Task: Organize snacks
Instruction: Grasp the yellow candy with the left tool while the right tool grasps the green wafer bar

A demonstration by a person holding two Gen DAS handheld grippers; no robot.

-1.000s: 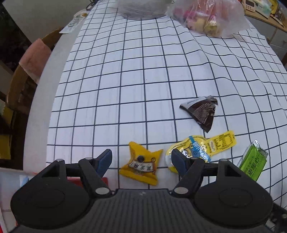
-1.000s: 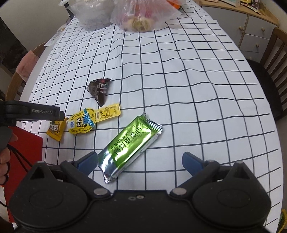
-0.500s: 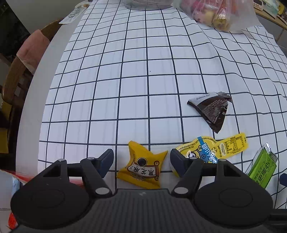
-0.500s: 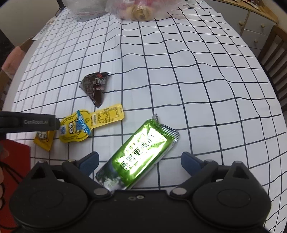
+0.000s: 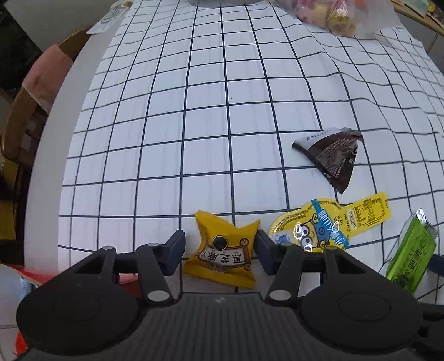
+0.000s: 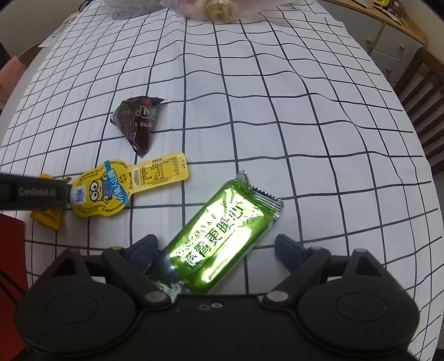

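Four snacks lie on the checked tablecloth. My left gripper (image 5: 219,250) is open, its fingers on either side of a small yellow packet (image 5: 223,254), the right finger close to it. My right gripper (image 6: 216,250) is open around the near end of a green foil bar (image 6: 222,244), which also shows in the left wrist view (image 5: 410,258). A yellow cartoon-print pouch (image 6: 125,186) lies between them, also in the left wrist view (image 5: 327,222). A dark brown triangular packet (image 6: 137,122) lies farther off, also in the left wrist view (image 5: 333,155).
Clear plastic bags of snacks (image 6: 216,8) sit at the table's far end. A red box (image 6: 11,250) is at the near left edge. Wooden chairs stand to the left (image 5: 25,116) and right (image 6: 421,89). A cabinet (image 6: 388,30) is at the far right.
Both grippers have moved forward and down over their snacks. The yellow packet now sits between the left fingers, and the green bar between the right fingers.
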